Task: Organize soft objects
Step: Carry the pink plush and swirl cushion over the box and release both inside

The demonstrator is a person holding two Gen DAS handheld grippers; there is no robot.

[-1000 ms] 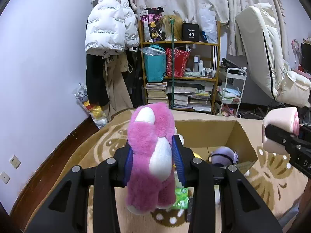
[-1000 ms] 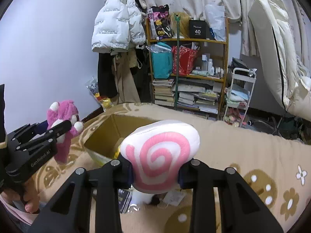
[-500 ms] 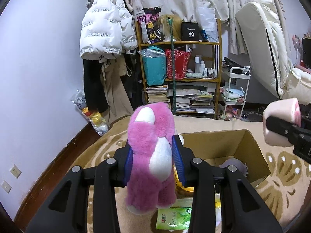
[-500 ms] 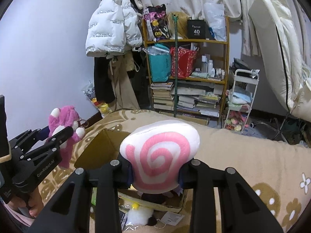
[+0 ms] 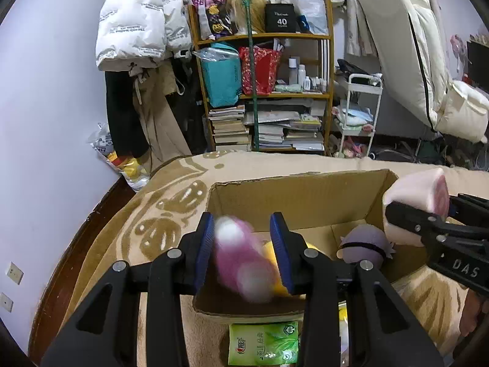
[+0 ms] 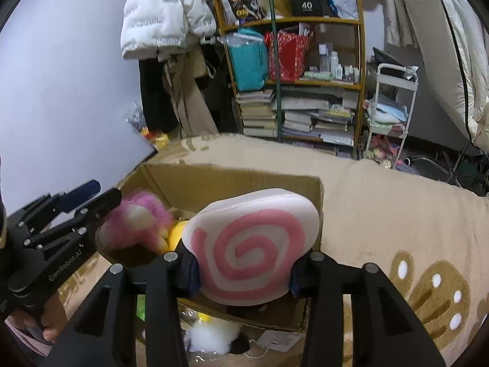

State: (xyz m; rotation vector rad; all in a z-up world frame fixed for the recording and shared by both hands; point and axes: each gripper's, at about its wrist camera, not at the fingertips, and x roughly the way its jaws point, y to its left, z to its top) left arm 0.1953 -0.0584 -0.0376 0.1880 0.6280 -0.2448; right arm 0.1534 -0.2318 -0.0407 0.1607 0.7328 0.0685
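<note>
My left gripper (image 5: 243, 249) is open over the cardboard box (image 5: 293, 195); the pink-and-white plush bear (image 5: 241, 260) is blurred, dropping between the jaws into the box. It also shows in the right wrist view (image 6: 134, 226) beside the left gripper (image 6: 91, 195). My right gripper (image 6: 243, 270) is shut on a white cushion with a pink spiral (image 6: 250, 247), held over the box's (image 6: 232, 180) near right corner; it appears in the left wrist view (image 5: 418, 202). A purple plush (image 5: 365, 244) and a yellow toy (image 5: 269, 253) lie in the box.
The box sits on a beige patterned blanket (image 6: 397, 202). A green packet (image 5: 262, 342) lies in front of the box, and a white fluffy item (image 6: 211, 333) below it. A cluttered bookshelf (image 5: 266, 91), hanging coats (image 5: 137, 46) and a white cart (image 5: 357, 113) stand behind.
My left gripper opened and let go of the pink bear, which is falling into the box. Both grippers moved closer over the box; the right still holds the cushion.
</note>
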